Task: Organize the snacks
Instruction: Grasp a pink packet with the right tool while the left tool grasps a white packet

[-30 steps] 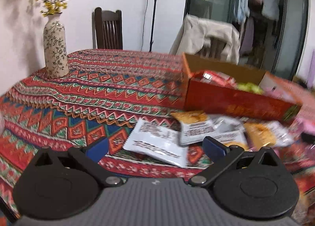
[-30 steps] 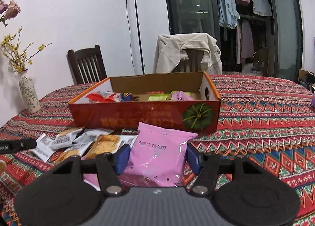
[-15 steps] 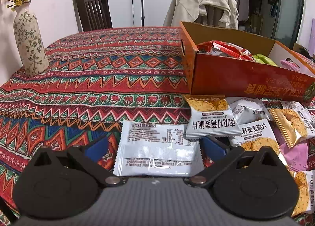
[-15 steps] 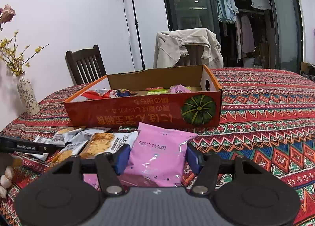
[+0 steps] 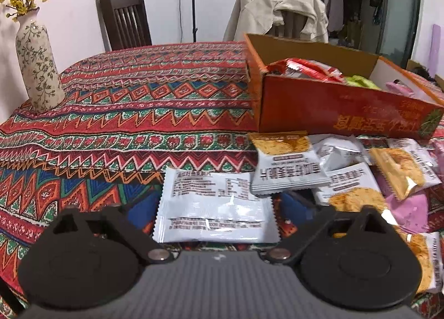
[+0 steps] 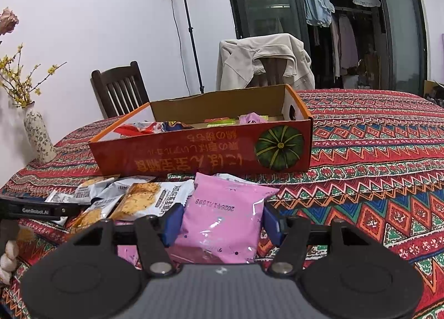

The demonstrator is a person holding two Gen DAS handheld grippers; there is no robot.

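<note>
Two hand-held grippers in play. Left hand-held gripper (image 5: 216,209): fingers spread wide to either side of white snack packet (image 5: 213,208), lying flat on surface between the pads; contact not certain, no firm hold evident. Right hand-held gripper (image 6: 220,221): blue pads (image 6: 173,223) pressed against both sides of pink snack packet (image 6: 224,221), packet gripped. Handling, judged: foil-and-film pouches, light, soft, slippery, air-filled, crisp contents likely fragile; best pinched across the short sides at mid-body, gently. Loose heap of further packets (image 5: 360,169) ahead and right of left hand-held gripper. Orange cardboard box (image 6: 199,152), partly filled, directly ahead of right hand-held gripper. Surface (image 5: 138,113): table under red patterned cloth. Room: vase (image 5: 36,66) with yellow sprigs far left, dark wooden chair (image 5: 122,22), second chair draped with beige jacket (image 6: 263,60), lamp stand, glass doors.
</note>
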